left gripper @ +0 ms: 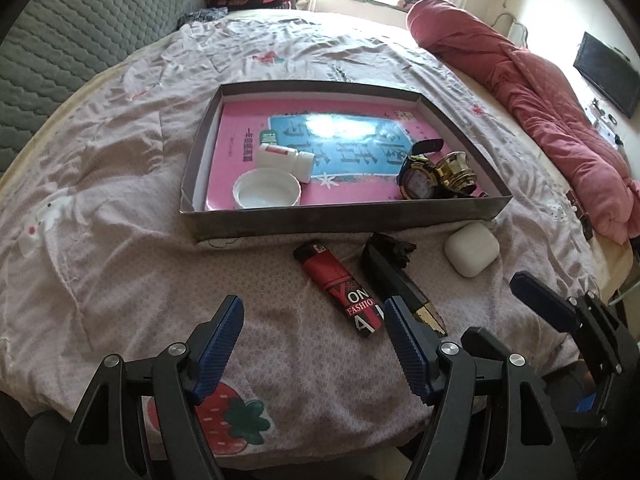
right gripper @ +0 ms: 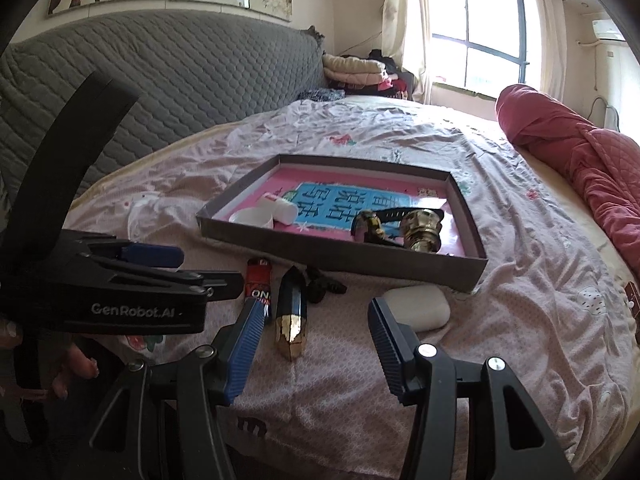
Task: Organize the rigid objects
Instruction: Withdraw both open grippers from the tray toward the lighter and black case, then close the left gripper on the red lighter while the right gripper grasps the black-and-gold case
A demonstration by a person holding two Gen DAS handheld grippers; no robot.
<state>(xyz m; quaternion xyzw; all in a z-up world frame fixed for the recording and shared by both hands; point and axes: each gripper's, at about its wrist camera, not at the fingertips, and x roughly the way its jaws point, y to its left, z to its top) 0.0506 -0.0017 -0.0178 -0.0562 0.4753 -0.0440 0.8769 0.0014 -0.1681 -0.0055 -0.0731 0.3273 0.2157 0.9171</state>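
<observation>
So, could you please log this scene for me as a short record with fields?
surface: bed sheet
container: shallow box
in box: white bottle, white cap, watch, gold ornament
outside box: red lighter, black-gold piece, white case
left hand-held gripper: open, empty
right hand-held gripper: open, empty

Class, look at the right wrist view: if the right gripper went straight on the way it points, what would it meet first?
Probably the black-and-gold crystal-shaped piece lying on the bedspread between the open fingers of the right gripper; depth is uncertain.
</observation>
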